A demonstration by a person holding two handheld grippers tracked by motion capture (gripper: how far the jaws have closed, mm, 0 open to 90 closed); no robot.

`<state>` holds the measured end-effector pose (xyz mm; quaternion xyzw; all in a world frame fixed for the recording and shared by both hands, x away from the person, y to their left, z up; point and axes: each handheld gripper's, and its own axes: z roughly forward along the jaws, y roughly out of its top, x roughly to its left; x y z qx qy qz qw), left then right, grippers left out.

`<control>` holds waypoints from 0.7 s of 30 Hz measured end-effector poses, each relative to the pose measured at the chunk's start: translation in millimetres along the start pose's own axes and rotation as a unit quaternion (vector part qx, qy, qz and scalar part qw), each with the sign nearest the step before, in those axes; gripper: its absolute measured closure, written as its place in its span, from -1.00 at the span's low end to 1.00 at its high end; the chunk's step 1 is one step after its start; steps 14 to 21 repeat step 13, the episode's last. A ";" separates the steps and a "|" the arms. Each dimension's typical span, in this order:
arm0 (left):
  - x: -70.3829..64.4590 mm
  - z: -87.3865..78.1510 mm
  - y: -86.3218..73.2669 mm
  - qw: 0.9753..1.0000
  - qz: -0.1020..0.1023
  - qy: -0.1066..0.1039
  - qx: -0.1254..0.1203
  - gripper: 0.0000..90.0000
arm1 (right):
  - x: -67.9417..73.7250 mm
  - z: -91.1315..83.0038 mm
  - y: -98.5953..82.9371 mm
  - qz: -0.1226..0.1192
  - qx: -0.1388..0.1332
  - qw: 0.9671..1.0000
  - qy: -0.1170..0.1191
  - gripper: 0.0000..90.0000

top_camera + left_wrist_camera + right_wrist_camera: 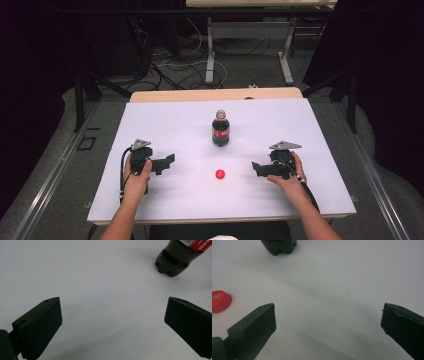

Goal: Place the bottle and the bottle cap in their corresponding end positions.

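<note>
The bottle (221, 128) stands upright near the middle of the worktop (165, 120), a little toward the far edge, dark drink inside and a red label round it. Its neck looks bare, and the red cap (220, 174) lies by itself on the worktop in front of it, well apart from it and between the two hands.

The left gripper (169, 161) rests on the worktop off to the bottle's left, its jaws spread wide with nothing between them. The right gripper (256, 169) rests on the other side, jaws likewise wide apart and empty; in the right gripper view the cap (220, 301) sits just outside one jaw, and the bottle's base (279, 247) lies farther off.

The likely trouble is the open bottle. A jaw that comes in too high or pushes instead of closing squarely could tip it, and with no cap on, the drink would spill across the worktop. The cap is low and smooth, so jaws closing off-centre may squirt it sideways, possibly toward the bottle or the front edge.
</note>
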<state>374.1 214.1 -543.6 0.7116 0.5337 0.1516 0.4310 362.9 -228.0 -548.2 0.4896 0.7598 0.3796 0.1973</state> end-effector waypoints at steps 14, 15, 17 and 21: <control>0.5 2.9 -3.6 1.000 0.011 0.017 0.005 -0.95 | 1.1 0.6 -0.5 -0.001 0.000 1.000 -0.002 -1.00; 0.5 2.9 -3.6 1.000 0.011 0.017 0.005 -0.95 | 1.1 0.6 -0.5 -0.001 0.000 1.000 -0.002 -1.00; 0.5 2.9 -3.6 1.000 0.011 0.017 0.005 -0.95 | 1.1 0.6 -0.5 -0.001 0.000 1.000 -0.002 -1.00; 0.5 2.9 -3.6 1.000 0.011 0.017 0.005 -0.95 | 1.1 0.6 -0.5 -0.001 0.000 1.000 -0.002 -1.00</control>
